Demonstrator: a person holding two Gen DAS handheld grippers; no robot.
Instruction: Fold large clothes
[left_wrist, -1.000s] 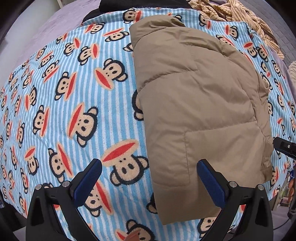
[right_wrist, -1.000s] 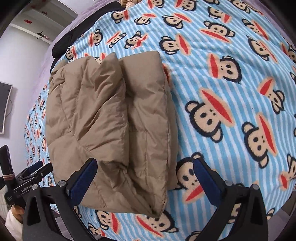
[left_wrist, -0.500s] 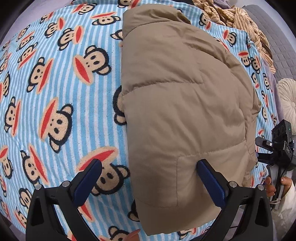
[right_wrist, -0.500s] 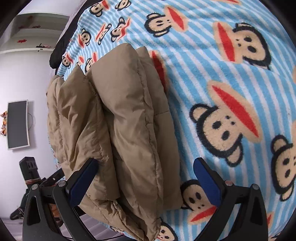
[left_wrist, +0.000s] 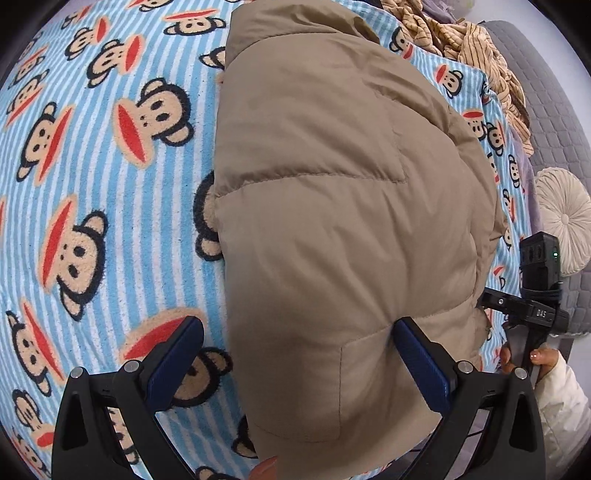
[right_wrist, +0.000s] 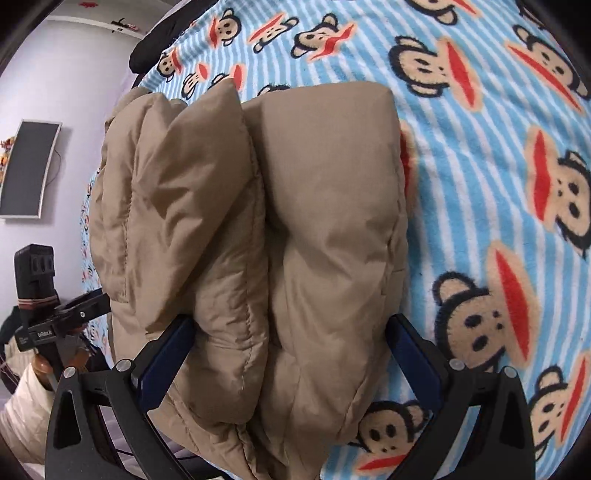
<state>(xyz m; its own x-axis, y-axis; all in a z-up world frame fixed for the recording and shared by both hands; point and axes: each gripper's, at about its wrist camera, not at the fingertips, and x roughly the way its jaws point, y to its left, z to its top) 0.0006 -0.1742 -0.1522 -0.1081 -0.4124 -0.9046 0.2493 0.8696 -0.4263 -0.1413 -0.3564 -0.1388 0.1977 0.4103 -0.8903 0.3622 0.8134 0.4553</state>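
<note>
One tan puffer jacket (left_wrist: 332, 221) — folded, one monkey-print blanket (left_wrist: 92, 184), one round cushion (left_wrist: 565, 229)

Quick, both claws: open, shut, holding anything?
Left claw: open, holding nothing, straddling the jacket edge.
Right claw: open, jaws either side of the folded jacket, not clamped.

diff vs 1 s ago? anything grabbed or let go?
Both grippers closed in on the folded tan puffer jacket: the left gripper and right gripper now straddle its near end, fingers open. Nothing gripped or released. The jacket's fold and its place on the monkey-print blanket are unchanged.
</note>
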